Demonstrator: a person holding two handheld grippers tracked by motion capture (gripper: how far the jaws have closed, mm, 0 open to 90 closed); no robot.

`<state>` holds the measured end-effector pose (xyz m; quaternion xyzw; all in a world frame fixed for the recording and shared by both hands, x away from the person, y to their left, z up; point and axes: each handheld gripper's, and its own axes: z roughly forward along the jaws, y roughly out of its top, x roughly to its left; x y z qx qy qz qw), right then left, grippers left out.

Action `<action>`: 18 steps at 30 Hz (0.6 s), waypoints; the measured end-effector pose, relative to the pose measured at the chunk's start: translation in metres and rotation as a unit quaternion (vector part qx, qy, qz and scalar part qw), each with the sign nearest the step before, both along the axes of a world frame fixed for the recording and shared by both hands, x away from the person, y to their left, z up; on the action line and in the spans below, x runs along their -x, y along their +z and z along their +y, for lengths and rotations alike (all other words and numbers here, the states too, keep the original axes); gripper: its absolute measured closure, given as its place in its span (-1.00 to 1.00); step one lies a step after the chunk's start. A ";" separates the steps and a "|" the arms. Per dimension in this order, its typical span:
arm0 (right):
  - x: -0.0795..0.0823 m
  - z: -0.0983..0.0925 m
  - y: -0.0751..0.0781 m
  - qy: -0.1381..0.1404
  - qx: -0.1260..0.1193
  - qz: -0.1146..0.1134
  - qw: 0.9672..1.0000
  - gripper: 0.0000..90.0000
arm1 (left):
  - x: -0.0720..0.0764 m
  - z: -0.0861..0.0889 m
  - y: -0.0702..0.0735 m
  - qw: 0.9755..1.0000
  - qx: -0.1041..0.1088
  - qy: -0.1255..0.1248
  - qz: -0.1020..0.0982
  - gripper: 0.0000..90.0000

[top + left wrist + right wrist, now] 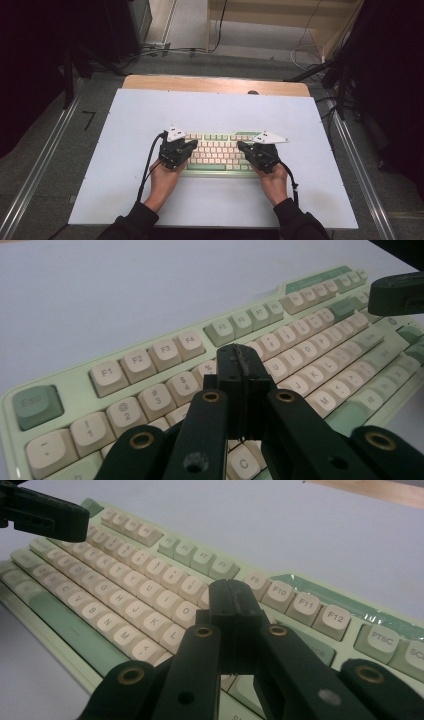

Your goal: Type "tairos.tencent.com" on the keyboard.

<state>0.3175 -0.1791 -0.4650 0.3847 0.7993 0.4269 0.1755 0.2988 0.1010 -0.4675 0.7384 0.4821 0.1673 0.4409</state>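
Pale blue surface [150,190] carries a green keyboard [220,150] at frame centre; left tongs [193,144] and right tongs [240,146] hover over its ends, both pressed together, empty.
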 end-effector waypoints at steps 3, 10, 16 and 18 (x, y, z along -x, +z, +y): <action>0.000 0.000 0.000 0.000 -0.003 -0.001 1.000 0.94 | 0.001 0.005 0.001 1.000 -0.001 0.005 0.000 1.00; -0.002 0.000 -0.002 0.005 -0.005 0.014 1.000 0.94 | 0.005 0.018 0.001 1.000 0.000 0.014 0.003 1.00; -0.003 -0.001 -0.003 0.005 -0.012 0.021 1.000 0.94 | 0.009 0.023 -0.001 1.000 -0.006 0.017 0.007 1.00; -0.003 -0.001 -0.003 0.007 -0.014 0.023 1.000 0.94 | 0.011 0.025 -0.001 1.000 -0.007 0.016 0.007 1.00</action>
